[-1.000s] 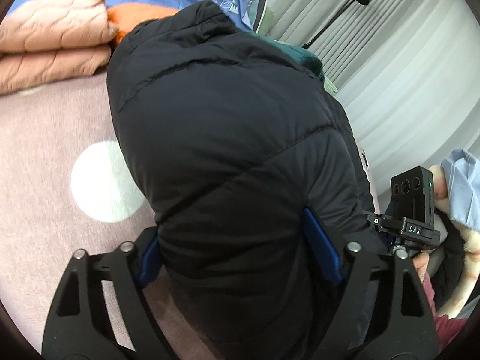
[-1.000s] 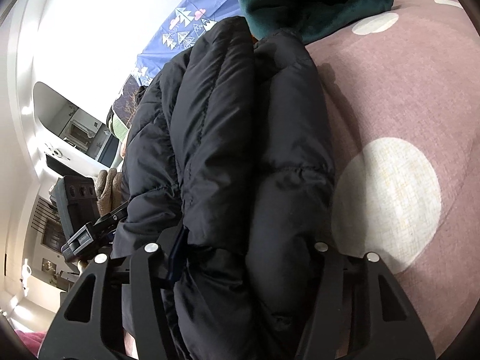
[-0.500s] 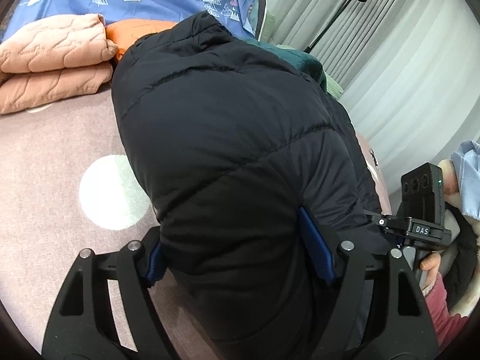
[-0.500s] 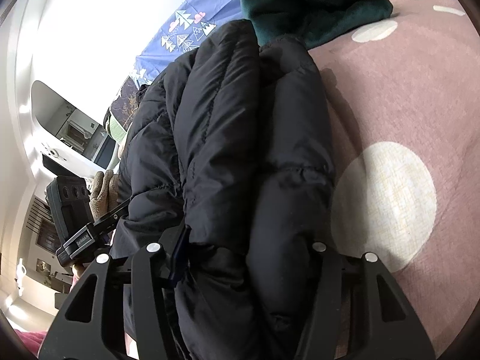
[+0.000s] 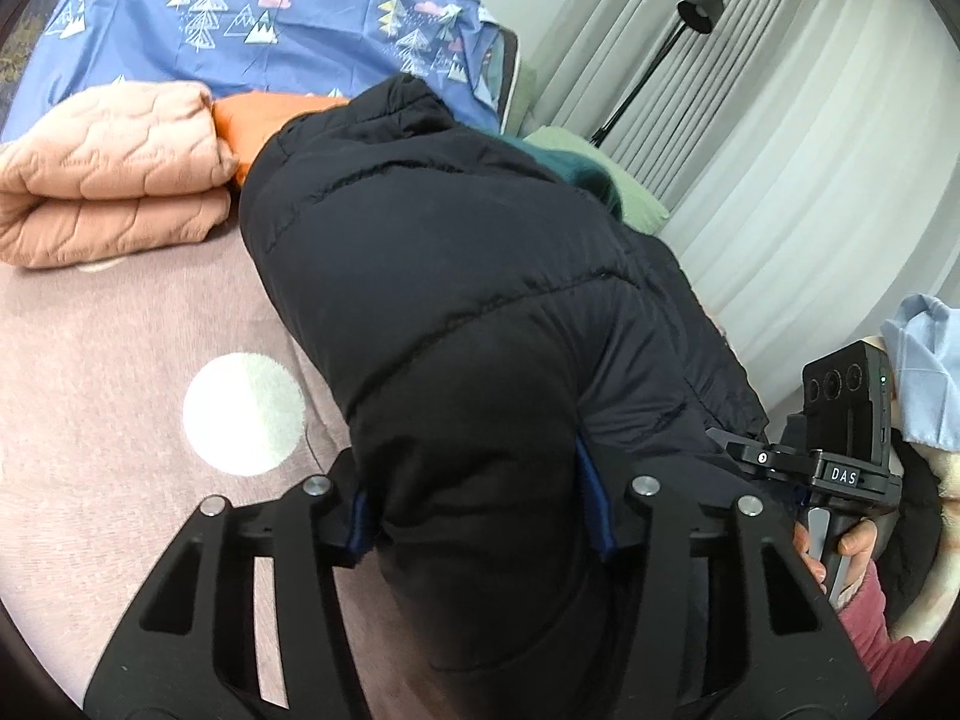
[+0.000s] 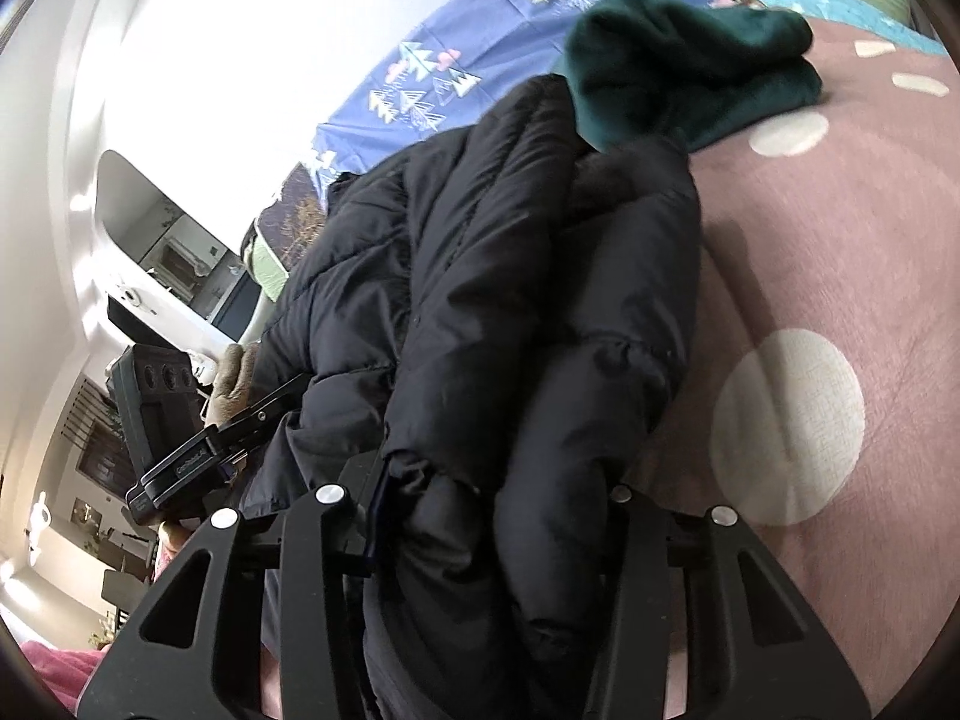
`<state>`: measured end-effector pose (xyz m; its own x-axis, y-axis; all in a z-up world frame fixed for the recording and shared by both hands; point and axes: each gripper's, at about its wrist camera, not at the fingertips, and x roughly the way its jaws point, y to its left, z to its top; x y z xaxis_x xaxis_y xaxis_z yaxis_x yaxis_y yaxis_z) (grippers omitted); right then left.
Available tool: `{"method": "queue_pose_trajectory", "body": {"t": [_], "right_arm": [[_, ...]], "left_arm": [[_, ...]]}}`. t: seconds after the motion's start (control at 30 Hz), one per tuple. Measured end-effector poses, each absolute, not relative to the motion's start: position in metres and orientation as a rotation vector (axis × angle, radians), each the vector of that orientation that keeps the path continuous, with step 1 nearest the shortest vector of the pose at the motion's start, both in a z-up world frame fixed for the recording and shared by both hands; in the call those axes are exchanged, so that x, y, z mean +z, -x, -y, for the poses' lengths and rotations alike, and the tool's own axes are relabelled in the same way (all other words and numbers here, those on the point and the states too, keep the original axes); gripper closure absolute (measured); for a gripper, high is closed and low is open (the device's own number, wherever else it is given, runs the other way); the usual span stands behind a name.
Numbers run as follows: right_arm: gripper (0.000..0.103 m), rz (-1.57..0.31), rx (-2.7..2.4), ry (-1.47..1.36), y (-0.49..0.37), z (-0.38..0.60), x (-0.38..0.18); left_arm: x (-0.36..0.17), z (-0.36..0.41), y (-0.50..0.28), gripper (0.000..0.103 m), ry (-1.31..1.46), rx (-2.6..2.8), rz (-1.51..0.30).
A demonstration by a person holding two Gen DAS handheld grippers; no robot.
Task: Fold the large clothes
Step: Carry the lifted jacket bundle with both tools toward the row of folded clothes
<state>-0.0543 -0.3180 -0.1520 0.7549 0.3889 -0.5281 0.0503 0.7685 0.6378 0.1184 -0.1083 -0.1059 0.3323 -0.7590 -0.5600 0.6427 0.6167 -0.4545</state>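
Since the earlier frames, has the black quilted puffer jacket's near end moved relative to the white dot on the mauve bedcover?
Yes. In the left wrist view the black quilted puffer jacket, pinched in the closing left gripper, has lifted; the white dot sits farther away.

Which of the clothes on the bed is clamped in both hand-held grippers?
The black puffer jacket. The folded peach quilt and dark green fleece lie untouched behind it.

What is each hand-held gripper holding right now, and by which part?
Both clamp the black quilted puffer jacket: the left hand-held gripper squeezes a padded fold at its near end, the right hand-held gripper a bunched fold beside it. Their jaws have just been closing.
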Motion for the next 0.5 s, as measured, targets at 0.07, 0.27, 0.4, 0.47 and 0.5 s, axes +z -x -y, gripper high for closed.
{"method": "queue_pose_trajectory", "body": {"t": [0.07,0.27,0.4,0.47,0.5], "right_arm": [[0.060,-0.691,0.214,-0.671,0.060,0.315,-0.146],[0.061,-0.664,0.252,-0.637,0.071,0.302,-0.126],[0.064,-0.619,0.272,-0.612,0.078,0.293,-0.108],[0.064,-0.593,0.291,-0.589,0.080,0.287,-0.096],[0.064,-0.579,0.303,-0.574,0.079,0.283,-0.089]], "left_arm": [[-0.100,0.105,-0.114,0.051,0.160,-0.928,-0.807],[-0.084,0.089,-0.095,0.052,0.170,-0.945,-0.762],[-0.069,0.074,-0.081,0.054,0.187,-0.936,-0.716],[-0.054,0.066,-0.073,0.055,0.188,-0.924,-0.669],[-0.047,0.061,-0.069,0.055,0.187,-0.921,-0.646]]}}
